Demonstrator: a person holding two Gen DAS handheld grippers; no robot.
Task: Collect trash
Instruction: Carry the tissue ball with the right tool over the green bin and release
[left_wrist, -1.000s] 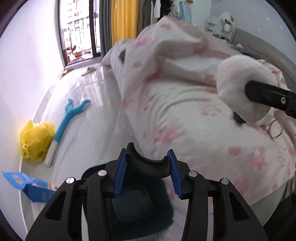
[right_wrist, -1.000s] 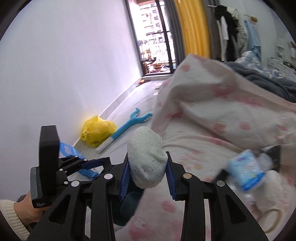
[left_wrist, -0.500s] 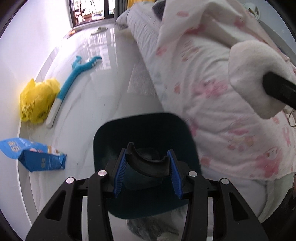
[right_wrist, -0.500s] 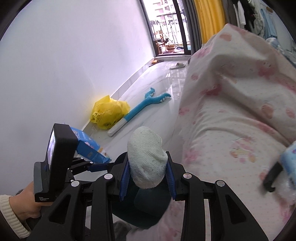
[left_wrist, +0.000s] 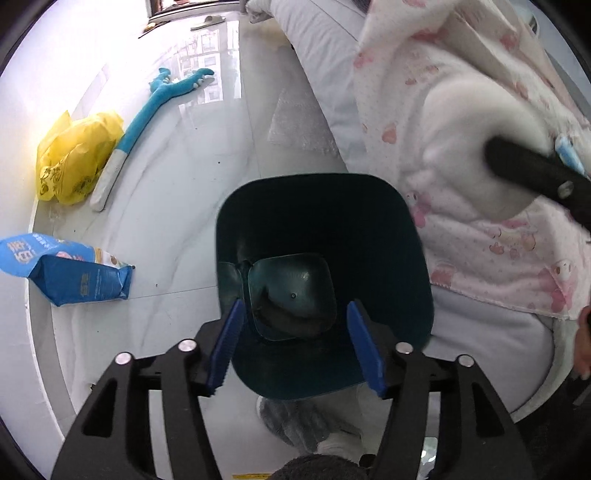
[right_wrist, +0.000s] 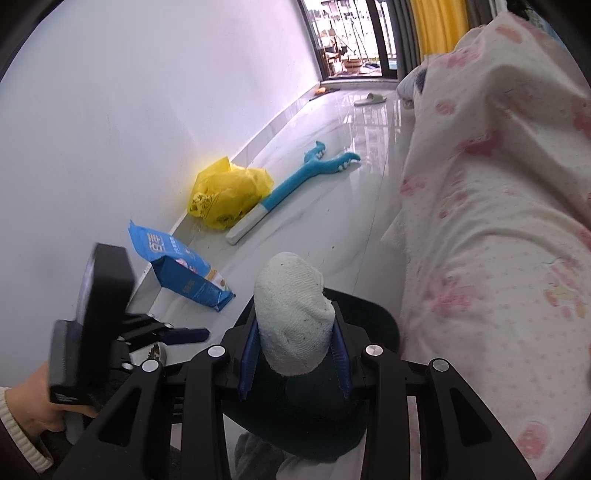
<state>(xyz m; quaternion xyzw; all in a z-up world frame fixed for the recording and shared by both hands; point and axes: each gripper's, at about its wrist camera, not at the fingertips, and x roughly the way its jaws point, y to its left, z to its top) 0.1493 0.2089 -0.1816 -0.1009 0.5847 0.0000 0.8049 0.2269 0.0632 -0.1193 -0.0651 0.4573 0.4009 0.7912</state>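
Observation:
A dark teal bin (left_wrist: 388, 236) stands on the floor beside the bed; dark scraps lie on its bottom. My left gripper (left_wrist: 295, 343) is open and empty, held over the bin's mouth. My right gripper (right_wrist: 293, 349) is shut on a white sock (right_wrist: 291, 310) and holds it above the bin's (right_wrist: 373, 321) rim. In the left wrist view the sock (left_wrist: 476, 122) shows blurred at the right, above the bed's edge. A blue packet (left_wrist: 62, 273), a yellow plastic bag (left_wrist: 74, 158) and a blue dinosaur-head grabber (left_wrist: 147, 122) lie on the floor.
The bed with a pink-flowered blanket (right_wrist: 498, 221) runs along the right. A white wall (right_wrist: 110, 129) is at the left. A grey cloth (left_wrist: 303, 424) lies on the floor by the bin. A slipper (right_wrist: 371, 99) lies far off near the balcony door.
The dark curved piece that was between my left fingers is gone and the left gripper has opened. Both grippers tilted down toward the bin. The right still holds the sock.

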